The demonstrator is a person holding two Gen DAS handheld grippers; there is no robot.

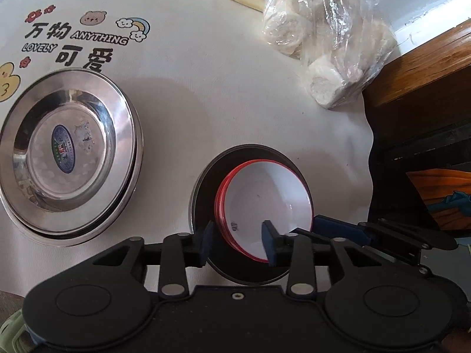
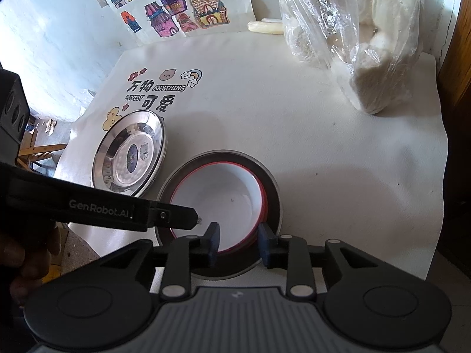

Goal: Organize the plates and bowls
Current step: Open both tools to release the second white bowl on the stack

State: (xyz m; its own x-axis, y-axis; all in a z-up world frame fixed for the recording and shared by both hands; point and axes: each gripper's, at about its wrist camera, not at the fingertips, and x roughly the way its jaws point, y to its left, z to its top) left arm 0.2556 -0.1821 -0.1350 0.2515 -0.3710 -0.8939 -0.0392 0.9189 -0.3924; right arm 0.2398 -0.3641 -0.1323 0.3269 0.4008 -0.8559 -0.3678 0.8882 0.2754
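Down the left wrist view we see our left gripper (image 1: 238,242) with its blue pads apart, straddling the near rim of the red-rimmed white bowl (image 1: 265,203) without visibly pressing on it. That bowl sits tilted inside a dark bowl (image 1: 203,182), and it looks like more than one red rim is stacked there. Both rest on the white cloth (image 1: 220,88) that covers the worktop. To the left of the dark bowl, a little apart from it, lies the steel plate (image 1: 67,156), right side up with a blue sticker in its middle; a second rim shows under it. Beyond the dark bowl, toward the far right, sits a clear bag of white buns (image 1: 321,38). Our right gripper (image 1: 338,229) reaches in from the right, just beside the white bowl.

From the right wrist view, our right gripper (image 2: 240,241) also has its pads apart, one over the white bowl (image 2: 217,203) and the other outside its red rim, above the dark bowl (image 2: 272,203). The left gripper (image 2: 176,216) comes in from the left to the white bowl's near edge; we cannot tell its pad spacing here. The steel plate (image 2: 129,156) lies left of and beyond the dark bowl, nearly touching it. The bag of buns (image 2: 376,50) is well apart at the far right of the cloth (image 2: 323,147), and colourful house drawings (image 2: 176,3) hang on the wall behind.
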